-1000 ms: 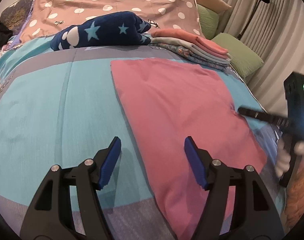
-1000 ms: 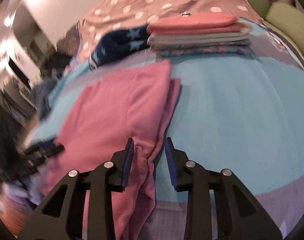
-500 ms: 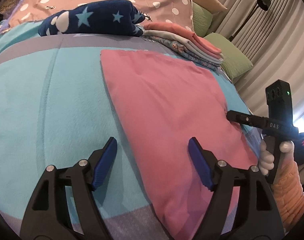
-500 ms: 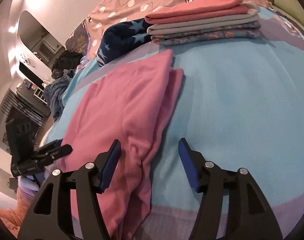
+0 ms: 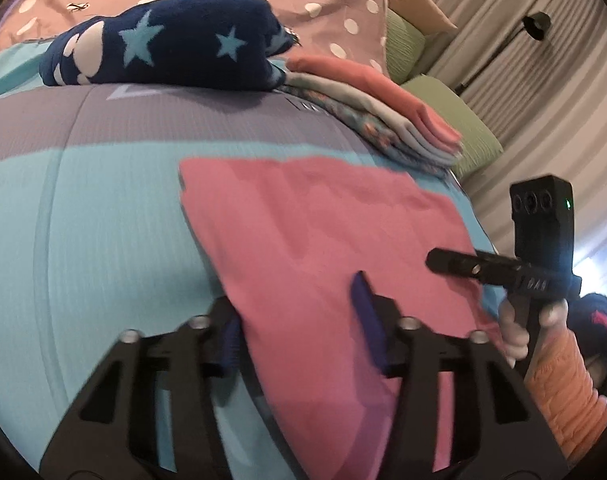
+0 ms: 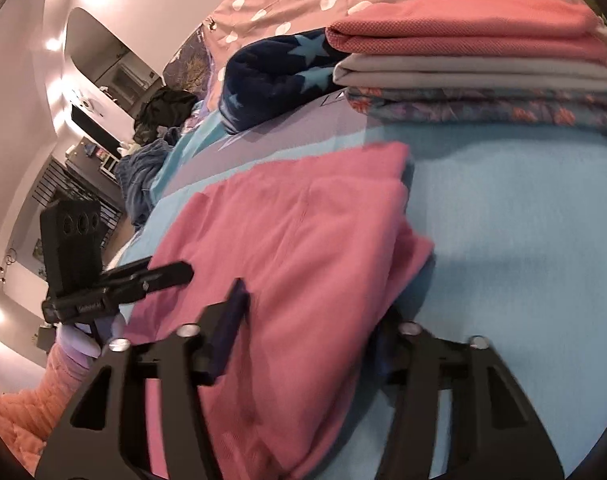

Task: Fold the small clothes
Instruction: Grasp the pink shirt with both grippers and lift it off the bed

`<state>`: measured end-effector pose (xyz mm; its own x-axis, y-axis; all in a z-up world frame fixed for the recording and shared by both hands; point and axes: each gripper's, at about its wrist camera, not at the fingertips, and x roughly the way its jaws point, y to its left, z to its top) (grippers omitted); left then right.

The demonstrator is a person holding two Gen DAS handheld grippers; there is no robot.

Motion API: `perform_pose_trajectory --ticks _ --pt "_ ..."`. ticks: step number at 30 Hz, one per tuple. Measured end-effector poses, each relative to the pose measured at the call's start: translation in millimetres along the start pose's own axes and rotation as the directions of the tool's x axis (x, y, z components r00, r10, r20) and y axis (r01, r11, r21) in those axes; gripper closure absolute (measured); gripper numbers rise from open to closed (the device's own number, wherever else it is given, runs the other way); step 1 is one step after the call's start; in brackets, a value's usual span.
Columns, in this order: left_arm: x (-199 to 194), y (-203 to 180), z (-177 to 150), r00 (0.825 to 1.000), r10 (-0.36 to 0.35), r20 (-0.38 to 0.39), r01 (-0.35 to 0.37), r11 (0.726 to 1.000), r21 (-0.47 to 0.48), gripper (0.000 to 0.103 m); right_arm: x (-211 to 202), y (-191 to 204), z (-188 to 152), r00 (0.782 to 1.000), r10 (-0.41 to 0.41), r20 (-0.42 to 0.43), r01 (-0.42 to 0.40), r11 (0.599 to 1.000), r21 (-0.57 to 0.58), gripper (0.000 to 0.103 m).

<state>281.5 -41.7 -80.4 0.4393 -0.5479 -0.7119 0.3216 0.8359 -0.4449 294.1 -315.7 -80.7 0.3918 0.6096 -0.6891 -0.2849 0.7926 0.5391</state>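
With both grippers, left (image 5: 299, 338) and right (image 6: 309, 332), spread wide astride opposite near edges of the pink garment (image 5: 323, 240) lying flat on the bed (image 5: 95, 220), uneven closure probably catches one layer, skewing the fold.

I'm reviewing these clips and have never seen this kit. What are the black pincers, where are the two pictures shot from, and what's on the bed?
No robot here: a person holds a handheld claw in each hand, each carrying a fisheye camera looking along its fingers. One view shows the left claw, the other the right claw. Both are open, straddling opposite edges of a pink garment lying on the blue bedspread. Nothing is gripped yet. Behind it sit a stack of folded clothes and a navy star blanket.
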Motion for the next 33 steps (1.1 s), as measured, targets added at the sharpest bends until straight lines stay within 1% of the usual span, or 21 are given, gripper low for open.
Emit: perform_pose_trajectory --ticks 1,2,3,5,6,9,11,13,14,15,18,20,23,24,26,27,29,31,33 --pt "1.7 -0.2 2.1 1.000 0.007 -0.002 -0.007 1.000 0.000 0.080 -0.3 0.8 -0.4 1.000 -0.010 0.003 0.010 1.000 0.005 0.073" --pt "1.8 -3.5 2.8 1.000 0.012 -0.002 -0.012 1.000 0.008 0.084 -2.1 3.6 -2.1 1.000 -0.025 0.012 0.025 1.000 0.000 0.078" --pt "-0.6 -8.0 2.0 1.000 0.029 0.009 -0.029 0.999 0.024 0.086 -6.6 11.8 -5.7 0.998 -0.060 0.032 0.060 0.998 -0.026 0.082" --pt "-14.2 -28.7 -1.3 0.995 0.080 0.067 -0.086 0.991 0.105 0.087 -20.2 32.0 -10.9 0.990 -0.113 0.089 0.120 0.990 -0.079 0.086" --pt "-23.4 -36.8 -0.9 0.992 0.084 0.095 -0.096 0.987 0.129 0.087 -26.6 39.0 -10.9 0.986 -0.120 0.117 0.131 0.987 -0.095 0.086" --pt "-50.5 -58.4 4.9 0.984 0.073 0.159 -0.100 0.981 0.164 0.088 -62.9 64.0 -10.8 0.967 -0.126 0.223 0.157 0.979 -0.127 0.086" --pt "-76.1 -81.3 11.8 0.975 0.057 0.215 -0.102 0.974 0.204 0.088 -87.5 77.8 -11.7 0.948 -0.128 0.292 0.176 0.974 -0.145 0.087" --pt "-97.1 -104.8 19.6 0.964 0.035 0.262 -0.102 0.963 0.248 0.088 -122.0 94.2 -12.3 0.913 -0.133 0.386 0.210 0.964 -0.163 0.087" --pt "-107.9 -119.4 24.3 0.958 0.022 0.287 -0.104 0.956 0.274 0.089 -133.9 99.1 -11.7 0.898 -0.132 0.419 0.219 0.962 -0.165 0.087" --pt "-117.1 -135.5 30.1 0.950 0.011 0.312 -0.111 0.946 0.304 0.089 -155.5 106.0 -10.3 0.871 -0.133 0.473 0.238 0.956 -0.169 0.087" --pt "-132.4 -173.1 48.8 0.935 -0.012 0.356 -0.129 0.920 0.371 0.089 -193.9 111.4 -1.3 0.820 -0.152 0.552 0.288 0.943 -0.168 0.087" --pt "-136.3 -199.0 68.9 0.925 -0.023 0.380 -0.146 0.901 0.409 0.090 -216.7 110.2 12.7 0.788 -0.173 0.591 0.318 0.936 -0.150 0.087" --pt "-133.6 -233.6 107.8 0.915 -0.027 0.402 -0.171 0.878 0.447 0.090 -244.9 103.2 45.2 0.737 -0.227 0.637 0.396 0.908 -0.135 0.087" --pt "-132.0 -240.1 117.2 0.914 -0.025 0.405 -0.177 0.874 0.452 0.090 -251.2 98.7 54.1 0.727 -0.238 0.644 0.410 0.903 -0.129 0.087" --pt "-120.7 -258.1 146.9 0.911 -0.015 0.412 -0.198 0.861 0.469 0.090 -262.2 87.5 74.7 0.713 -0.253 0.655 0.418 0.902 -0.107 0.087" --pt "-113.9 -265.8 159.6 0.909 -0.007 0.416 -0.210 0.855 0.475 0.090 -265.8 78.7 90.1 0.706 -0.263 0.657 0.420 0.903 -0.089 0.087" --pt "-102.8 -274.1 180.7 0.911 0.001 0.412 -0.217 0.851 0.477 0.090 -268.9 61.7 112.3 0.693 -0.291 0.659 0.432 0.900 -0.057 0.087" --pt "-86.4 -281.1 200.5 0.912 0.013 0.410 -0.228 0.846 0.482 0.090 -263.6 49.4 130.5 0.688 -0.312 0.655 0.442 0.896 -0.036 0.087" --pt "-73.0 -284.0 213.4 0.912 0.030 0.409 -0.246 0.837 0.488 0.090 -253.2 32.0 151.7 0.688 -0.333 0.645 0.451 0.892 -0.020 0.087"
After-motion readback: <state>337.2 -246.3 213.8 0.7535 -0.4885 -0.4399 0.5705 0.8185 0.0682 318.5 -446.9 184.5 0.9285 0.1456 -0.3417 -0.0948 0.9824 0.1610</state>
